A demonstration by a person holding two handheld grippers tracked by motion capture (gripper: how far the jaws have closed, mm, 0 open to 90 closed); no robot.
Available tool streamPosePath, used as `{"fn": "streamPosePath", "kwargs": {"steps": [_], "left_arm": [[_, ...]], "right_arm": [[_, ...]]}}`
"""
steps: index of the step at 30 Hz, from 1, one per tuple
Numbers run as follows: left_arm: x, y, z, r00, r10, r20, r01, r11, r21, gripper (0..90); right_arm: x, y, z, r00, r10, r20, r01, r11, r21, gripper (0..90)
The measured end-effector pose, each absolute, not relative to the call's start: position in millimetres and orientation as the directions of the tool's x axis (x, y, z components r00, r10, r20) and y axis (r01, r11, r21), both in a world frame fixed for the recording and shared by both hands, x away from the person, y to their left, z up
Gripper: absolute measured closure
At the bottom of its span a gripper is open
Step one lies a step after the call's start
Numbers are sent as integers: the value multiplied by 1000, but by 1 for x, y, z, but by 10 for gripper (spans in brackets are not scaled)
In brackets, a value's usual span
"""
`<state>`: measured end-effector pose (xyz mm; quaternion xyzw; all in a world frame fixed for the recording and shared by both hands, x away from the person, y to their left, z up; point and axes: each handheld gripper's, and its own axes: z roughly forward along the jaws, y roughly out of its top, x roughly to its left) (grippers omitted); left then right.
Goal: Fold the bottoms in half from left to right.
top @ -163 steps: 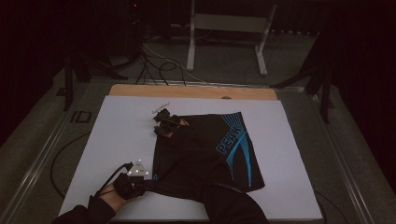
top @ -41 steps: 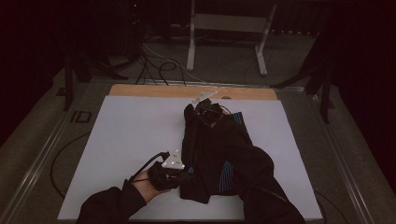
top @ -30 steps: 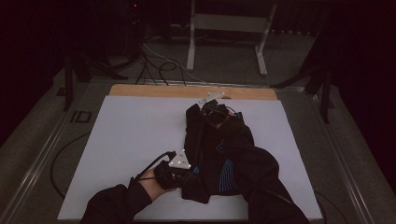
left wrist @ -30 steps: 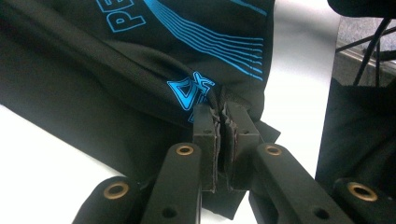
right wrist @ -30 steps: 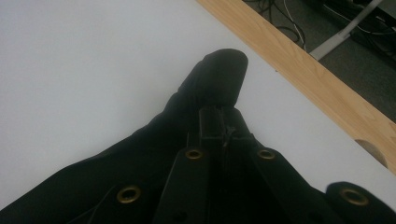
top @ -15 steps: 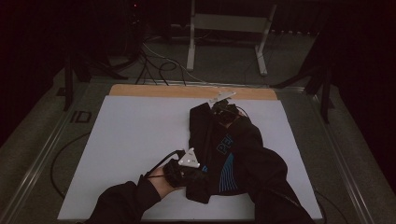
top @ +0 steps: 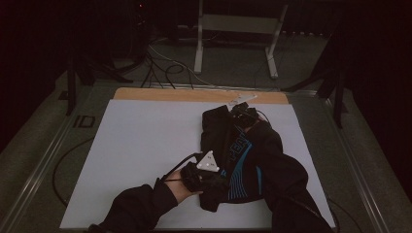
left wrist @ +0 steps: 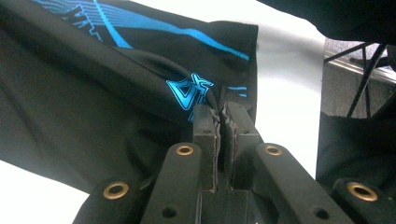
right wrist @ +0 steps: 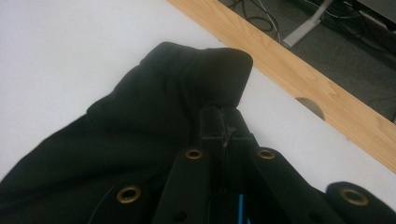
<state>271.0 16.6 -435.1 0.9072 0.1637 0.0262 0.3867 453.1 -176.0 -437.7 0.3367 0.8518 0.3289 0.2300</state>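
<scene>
**Black cloth pinched at both ends, mid-fold**

Black, thin synthetic fabric with bright blue stripes and lettering: a pair of sports shorts [top: 243,160] lies partly doubled over on the white sheet [top: 145,145] covering the bench, toward the sheet's right half.

Nearest the person, at the shorts' near-left corner, the left tool [top: 210,175] has its jaws closed tight on a bunched edge of the cloth; the left gripper view shows the fabric squeezed between the pads beside a blue logo [left wrist: 191,91]. Farther off, at the shorts' far edge, the right tool [top: 244,112] is likewise clamped shut on a rounded fold of plain black cloth [right wrist: 205,70].

What could go wrong, as I judge it: each grip holds only a thin gather of slippery cloth, so a pull by one hand against the other could draw an edge free and let the fold collapse. The right sleeve lies across the shorts and could drag the layers askew.

Room: left of the shorts the sheet is broad and bare. Beyond the shorts the wooden strip [top: 194,94] at the bench's far edge is close, and a round hole [right wrist: 310,107] in it lies just beside the right tool.
</scene>
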Motion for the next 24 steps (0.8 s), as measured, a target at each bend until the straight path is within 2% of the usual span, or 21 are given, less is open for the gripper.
{"fn": "streamPosePath", "kwargs": {"steps": [14,24], "left_arm": [[277,-7,-429,957,286,-57,238,-653,719,851],[281,-31,-429,958,276,-75,240,-631,738,850]], "right_arm": [[454,-207,-436,-629,758,-174,447,535,716,894],[457,-223,-440,-599,781,-175,470,520,714,894]]}}
